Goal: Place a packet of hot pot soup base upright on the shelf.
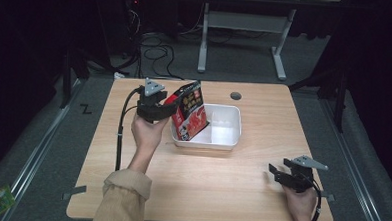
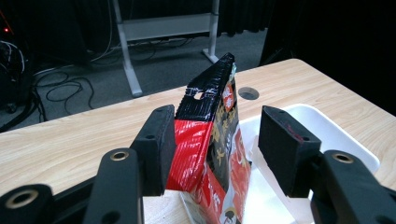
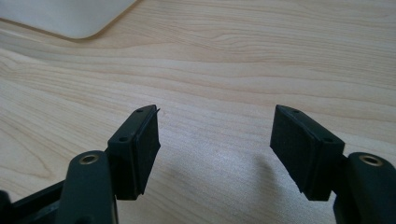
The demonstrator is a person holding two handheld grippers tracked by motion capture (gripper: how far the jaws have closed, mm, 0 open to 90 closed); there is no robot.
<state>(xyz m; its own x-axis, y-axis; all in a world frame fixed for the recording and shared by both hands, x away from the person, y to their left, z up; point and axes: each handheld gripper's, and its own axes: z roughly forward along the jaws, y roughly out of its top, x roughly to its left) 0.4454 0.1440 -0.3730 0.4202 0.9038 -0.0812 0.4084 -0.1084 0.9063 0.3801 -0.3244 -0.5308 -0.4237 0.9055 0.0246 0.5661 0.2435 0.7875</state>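
Worked at a pale wood-grain table (image 1: 230, 187) in a dark room, with cables and a desk frame on the grey floor beyond. Found the red and black glossy foil snack packet (image 1: 189, 115) standing on end in the left part of the shallow white plastic tray (image 1: 231, 142), leaning with its black sealed top tipped up and away.

Held the left gripper (image 1: 168, 108) around the packet's upper half, jaws wide apart. In the left gripper view, saw the left pad (image 2: 156, 149) touching or just beside the red face and the right pad (image 2: 285, 154) clearly apart from it, so gripped nothing. Kept the right gripper (image 1: 277, 174) low over the table's near right corner, well apart from the tray, jaws spread wide and empty over bare wood.

Judged the packet light, thin-walled and soft. Expected it to crumple and bow rather than resist, and its shiny film to slide under a weak pinch. Could not tell the contents, but supposed them brittle enough to deserve a mild squeeze. Reckoned the flat black seal band by the punched hang-hole the stiffest, safest place to pinch, or else the upper side edge between the pads. Thought the tray wall likely to catch the packet's lower corner on a sideways pull.
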